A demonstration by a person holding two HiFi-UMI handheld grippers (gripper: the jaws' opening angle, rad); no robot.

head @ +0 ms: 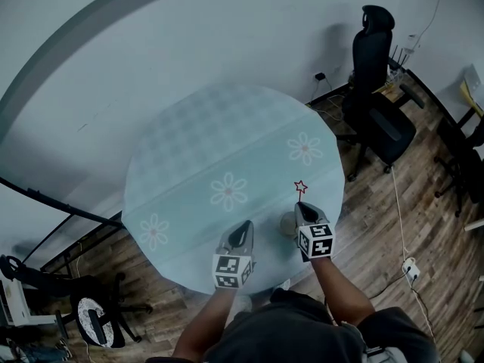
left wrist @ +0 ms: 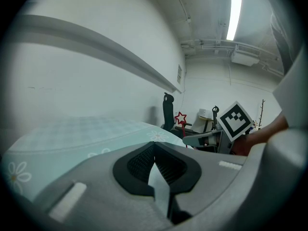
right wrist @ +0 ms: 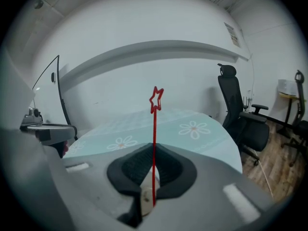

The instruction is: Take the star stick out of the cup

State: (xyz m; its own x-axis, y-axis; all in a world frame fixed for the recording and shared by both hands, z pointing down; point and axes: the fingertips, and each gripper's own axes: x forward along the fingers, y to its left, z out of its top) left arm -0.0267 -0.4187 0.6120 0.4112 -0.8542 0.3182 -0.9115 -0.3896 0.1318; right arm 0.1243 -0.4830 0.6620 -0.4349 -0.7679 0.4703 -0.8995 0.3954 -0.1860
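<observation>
A thin red star stick (head: pixel 300 188) stands upright over a pale cup (head: pixel 287 223) near the right front edge of the round table (head: pixel 197 150). My right gripper (head: pixel 301 206) is right beside the cup and is shut on the stick. In the right gripper view the stick (right wrist: pixel 154 129) runs up between the closed jaws of the right gripper (right wrist: pixel 153 148), with something pale, perhaps the cup (right wrist: pixel 144 196), just below. My left gripper (head: pixel 243 226) rests over the table's front edge, left of the cup, shut and empty. The left gripper view shows the star stick (left wrist: pixel 180 118) off to the right.
The table has a pale teal cloth with white flower prints (head: pixel 228 191). A black office chair (head: pixel 376 89) stands at the back right on the wooden floor. Cables and a power strip (head: pixel 411 268) lie on the floor to the right. Dark equipment (head: pixel 91 320) sits at the lower left.
</observation>
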